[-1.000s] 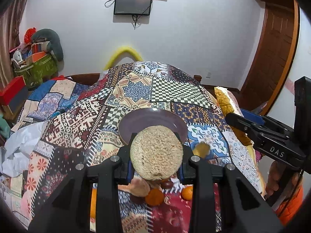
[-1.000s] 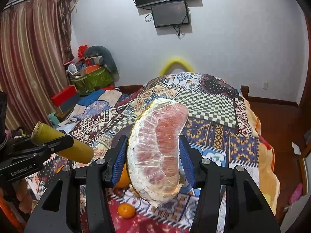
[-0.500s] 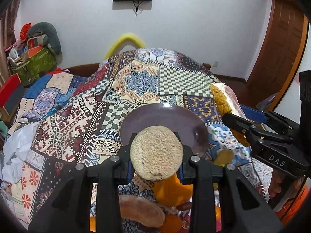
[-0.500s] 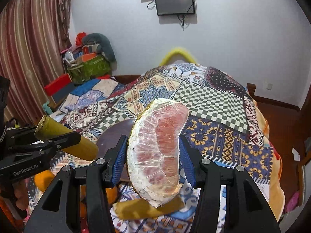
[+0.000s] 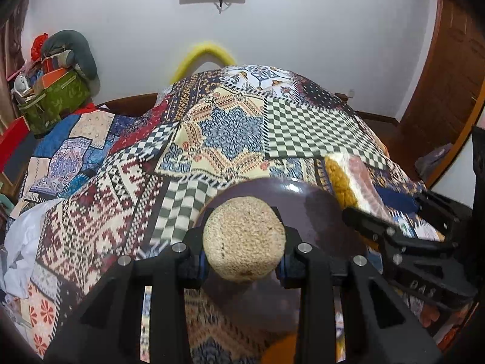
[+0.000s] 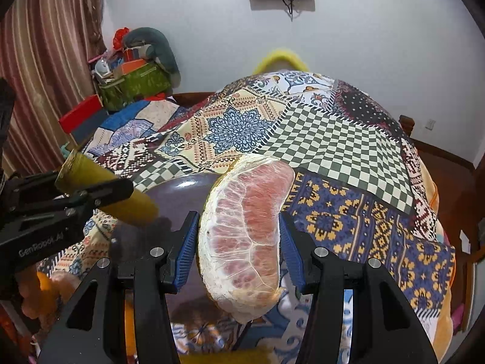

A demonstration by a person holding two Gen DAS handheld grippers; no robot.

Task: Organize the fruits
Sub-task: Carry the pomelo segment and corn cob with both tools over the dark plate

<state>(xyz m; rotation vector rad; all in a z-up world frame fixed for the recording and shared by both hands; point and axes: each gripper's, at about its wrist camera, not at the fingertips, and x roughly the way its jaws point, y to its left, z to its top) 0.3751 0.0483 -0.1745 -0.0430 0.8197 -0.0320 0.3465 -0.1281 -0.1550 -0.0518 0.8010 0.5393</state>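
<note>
Gripping a yellow peel piece [image 5: 244, 239] in my left gripper [image 5: 242, 265] and a pomelo wedge [image 6: 245, 230] in my right gripper [image 6: 239, 253], I hold both over the purple plate [image 5: 315, 209] on the patchwork quilt [image 5: 230, 133].

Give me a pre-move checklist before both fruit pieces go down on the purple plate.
1. Left tool shut on the yellow peel piece: ok.
2. Right tool shut on the pomelo wedge: ok.
3. Purple plate beneath both pieces: ok.
4. Visible plate surface bare: ok; the part behind the tools, cannot tell.
5. Gap between the two tools: ok, apart in both views.
6. Plate level on the patchwork quilt: cannot tell.
</note>
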